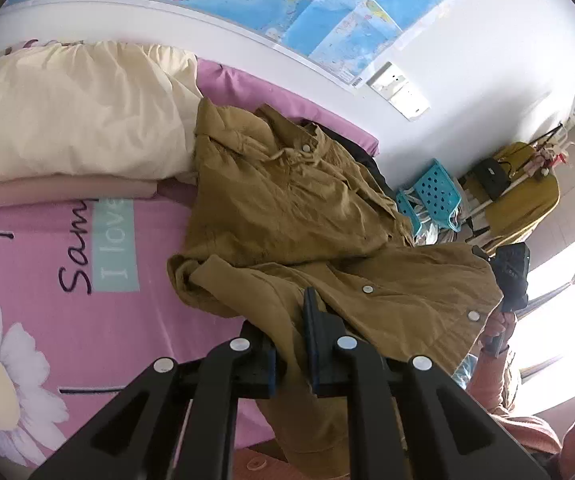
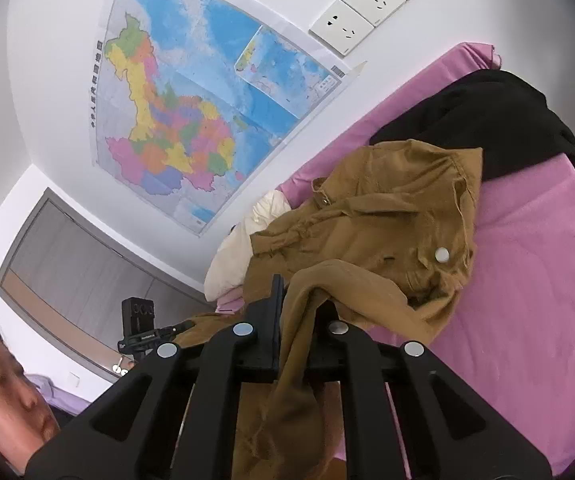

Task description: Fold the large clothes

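A mustard-brown jacket [image 1: 287, 208] with white snap buttons lies crumpled on the pink bed sheet [image 1: 47, 264]. My left gripper [image 1: 291, 320] is shut on a fold of the jacket near its front edge, with cloth hanging down between the fingers. The right gripper shows at the jacket's far right edge in the left wrist view [image 1: 507, 280]. In the right wrist view my right gripper [image 2: 295, 304] is shut on a bunched part of the jacket [image 2: 387, 216], which drapes down between the fingers over the pink sheet [image 2: 527, 280].
A cream pillow [image 1: 67, 112] lies at the head of the bed. A black garment [image 2: 487, 120] lies beyond the jacket. A map [image 2: 191, 112] and wall sockets [image 2: 363, 4] hang on the wall. A blue stool [image 1: 431, 192] and a clothes rack [image 1: 523, 188] stand past the bed. The person's face [image 2: 3, 392] is at left.
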Available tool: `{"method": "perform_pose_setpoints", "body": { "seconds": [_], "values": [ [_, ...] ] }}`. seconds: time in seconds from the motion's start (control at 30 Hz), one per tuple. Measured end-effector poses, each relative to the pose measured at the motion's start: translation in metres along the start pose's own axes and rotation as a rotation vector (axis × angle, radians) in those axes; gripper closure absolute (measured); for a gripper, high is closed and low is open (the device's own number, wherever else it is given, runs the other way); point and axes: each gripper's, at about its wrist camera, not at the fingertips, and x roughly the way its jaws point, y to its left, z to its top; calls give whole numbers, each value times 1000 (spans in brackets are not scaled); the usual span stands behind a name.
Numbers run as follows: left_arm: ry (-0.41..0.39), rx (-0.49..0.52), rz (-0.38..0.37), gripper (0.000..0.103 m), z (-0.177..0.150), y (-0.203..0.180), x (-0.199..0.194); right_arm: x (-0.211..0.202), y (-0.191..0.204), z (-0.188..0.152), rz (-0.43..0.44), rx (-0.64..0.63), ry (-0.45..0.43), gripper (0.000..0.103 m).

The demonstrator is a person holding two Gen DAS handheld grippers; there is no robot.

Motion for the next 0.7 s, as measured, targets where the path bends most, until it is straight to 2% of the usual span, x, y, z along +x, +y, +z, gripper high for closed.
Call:
{"method": "perform_pose_setpoints", "body": {
  "seconds": [0.47, 0.7],
  "values": [
    [14, -23, 6, 91, 58, 3, 11, 33, -13, 54, -15, 88, 26, 93],
    [34, -56, 4, 90, 90, 7, 24, 51, -39, 75, -19, 180, 30, 92]
  ]
}}
